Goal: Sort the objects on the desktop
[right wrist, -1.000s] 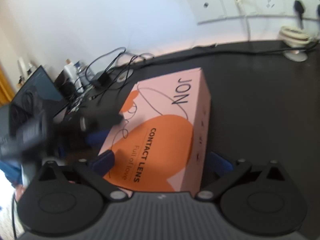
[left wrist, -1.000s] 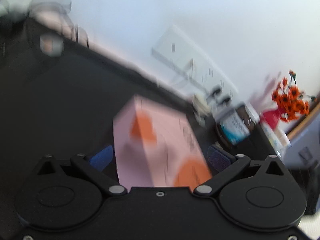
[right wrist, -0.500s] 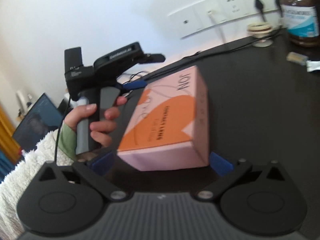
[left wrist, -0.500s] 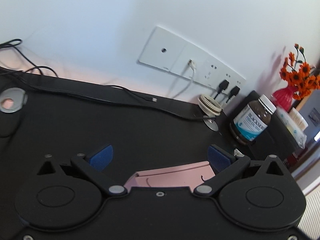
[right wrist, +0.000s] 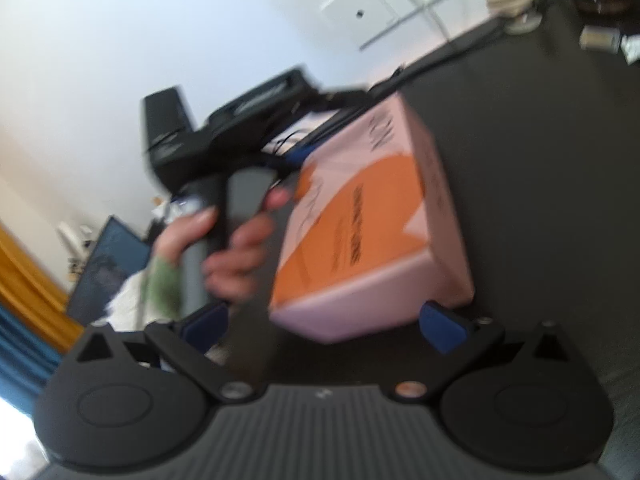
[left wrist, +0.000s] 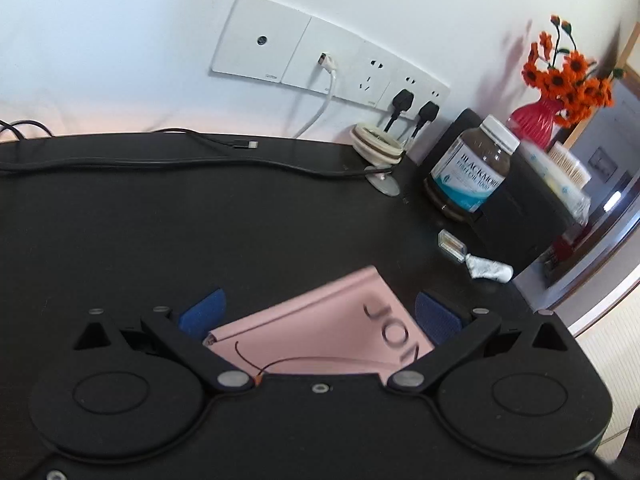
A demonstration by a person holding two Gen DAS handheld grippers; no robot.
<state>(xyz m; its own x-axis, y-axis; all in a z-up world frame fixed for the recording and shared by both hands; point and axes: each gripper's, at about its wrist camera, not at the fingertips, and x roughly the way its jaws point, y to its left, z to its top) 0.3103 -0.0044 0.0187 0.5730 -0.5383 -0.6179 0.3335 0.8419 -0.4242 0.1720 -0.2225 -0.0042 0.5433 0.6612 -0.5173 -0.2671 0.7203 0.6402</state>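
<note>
Black desk (left wrist: 200,220), pink box (left wrist: 320,328) between wide-open left gripper (left wrist: 318,312), right gripper (right wrist: 324,320) spread, seemingly empty

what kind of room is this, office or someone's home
Most likely a home desk, not an office. A black desk stands against a wall with a row of power sockets, and it holds household things: a supplement bottle and a red vase of orange flowers.

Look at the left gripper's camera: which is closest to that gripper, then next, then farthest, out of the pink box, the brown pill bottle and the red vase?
1. pink box: right between the left gripper fingers.
2. brown pill bottle: farther back, on the right.
3. red vase: farthest, back right by the wall.
</note>
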